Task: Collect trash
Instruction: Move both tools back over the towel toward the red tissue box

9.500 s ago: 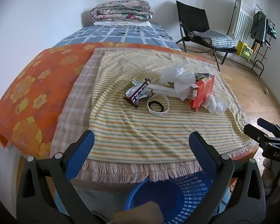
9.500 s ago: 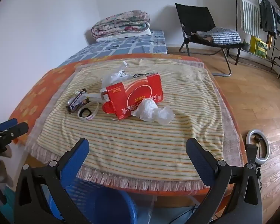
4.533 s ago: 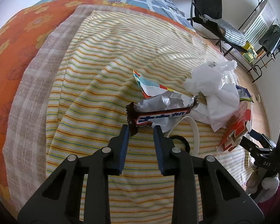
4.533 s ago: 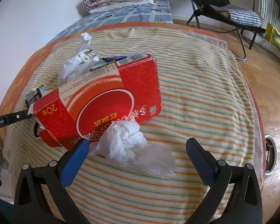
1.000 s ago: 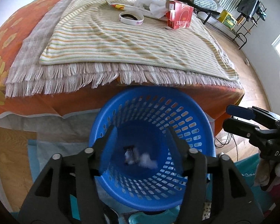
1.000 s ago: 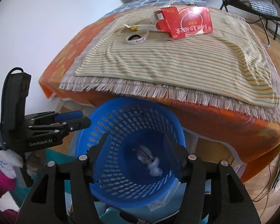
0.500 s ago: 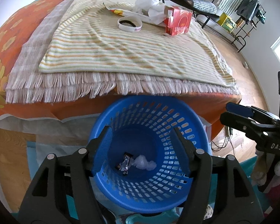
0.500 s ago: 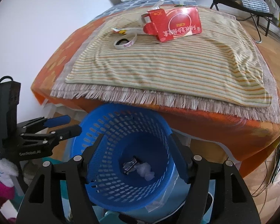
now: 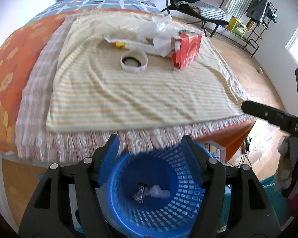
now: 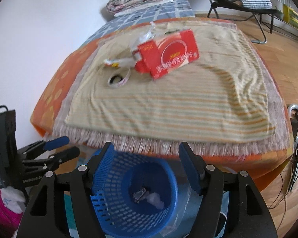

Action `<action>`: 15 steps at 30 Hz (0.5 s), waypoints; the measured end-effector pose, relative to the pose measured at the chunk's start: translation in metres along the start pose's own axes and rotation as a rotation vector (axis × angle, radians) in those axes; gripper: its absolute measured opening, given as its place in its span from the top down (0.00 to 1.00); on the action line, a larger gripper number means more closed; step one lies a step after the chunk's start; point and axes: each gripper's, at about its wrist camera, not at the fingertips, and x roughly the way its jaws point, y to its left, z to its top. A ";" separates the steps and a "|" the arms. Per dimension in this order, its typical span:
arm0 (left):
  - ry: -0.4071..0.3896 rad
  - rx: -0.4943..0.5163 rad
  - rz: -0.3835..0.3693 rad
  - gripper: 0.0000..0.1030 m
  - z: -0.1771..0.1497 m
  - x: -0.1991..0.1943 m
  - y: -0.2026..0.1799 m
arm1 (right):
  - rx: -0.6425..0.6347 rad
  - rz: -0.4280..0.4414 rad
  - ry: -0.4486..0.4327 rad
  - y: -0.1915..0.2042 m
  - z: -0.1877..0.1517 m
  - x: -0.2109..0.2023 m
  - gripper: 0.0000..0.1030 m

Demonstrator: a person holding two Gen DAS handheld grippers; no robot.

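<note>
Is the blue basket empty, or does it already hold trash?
Not empty. The blue basket holds a dark candy wrapper and a crumpled white tissue on its bottom; the right wrist view shows the same two pieces.

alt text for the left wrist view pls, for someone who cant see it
The open, empty left claw hangs over a blue basket holding a candy wrapper and crumpled tissue. Beyond, on a striped cloth, lie a tape roll, a red box and white tissues.
</note>
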 end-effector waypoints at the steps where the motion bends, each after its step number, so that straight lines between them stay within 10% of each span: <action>1: -0.002 0.006 0.002 0.35 0.004 0.001 0.000 | 0.004 -0.005 -0.007 -0.001 0.006 -0.001 0.35; 15: 0.008 0.016 0.010 0.35 0.057 0.025 0.020 | 0.168 -0.052 -0.058 -0.022 0.115 0.022 0.35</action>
